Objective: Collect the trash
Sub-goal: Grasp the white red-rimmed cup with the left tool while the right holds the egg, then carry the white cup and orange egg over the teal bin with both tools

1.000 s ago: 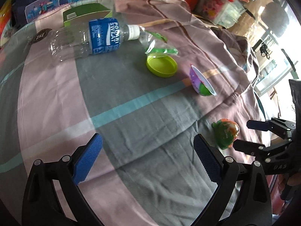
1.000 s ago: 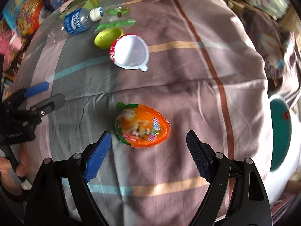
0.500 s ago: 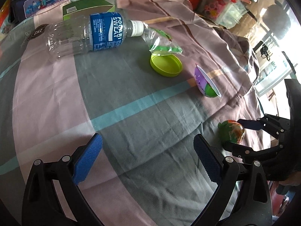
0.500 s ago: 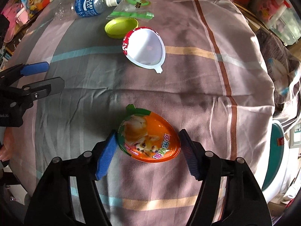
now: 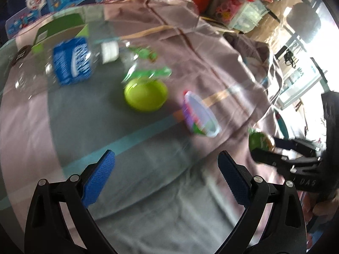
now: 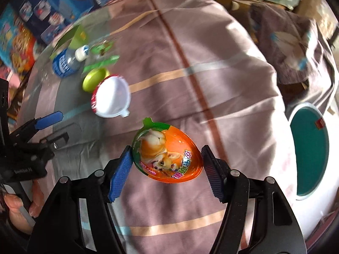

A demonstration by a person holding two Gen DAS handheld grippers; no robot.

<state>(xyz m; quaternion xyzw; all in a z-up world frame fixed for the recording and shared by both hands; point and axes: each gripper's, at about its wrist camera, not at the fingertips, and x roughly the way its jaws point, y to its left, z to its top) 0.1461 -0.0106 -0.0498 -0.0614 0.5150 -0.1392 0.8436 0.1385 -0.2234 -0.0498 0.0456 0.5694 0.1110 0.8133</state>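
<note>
- The right gripper (image 6: 166, 167) pinches an orange egg-shaped toy shell (image 6: 167, 154) between its blue pads; one pad touches the shell's left edge, the other its right edge.
- The shell shows a printed puppy and a green rim with a small tab, and it appears raised above the striped cloth (image 6: 211, 63).
- The left gripper (image 5: 166, 182) is spread wide with nothing between its fingers, above a grey band of the cloth (image 5: 148, 180).
- Landmark, the lime-green lid (image 5: 145, 94): it lies flat on the cloth.
- Just right of the lid, an empty white cup (image 5: 200, 115) with a purple and green outside lies tipped on its side.
- Just behind the lid is a crumpled clear and green wrapper (image 5: 146, 67).
- Left of and behind the lid lies a clear plastic bottle (image 5: 72, 61) with a blue label and white cap, blurred.
- Well to the right of the lid, past the cup, the shell (image 5: 261, 141) shows again in the right gripper (image 5: 269, 150).
- At the cloth's right edge, far from the lid, stands a white bin (image 6: 309, 152) with a teal top.
</note>
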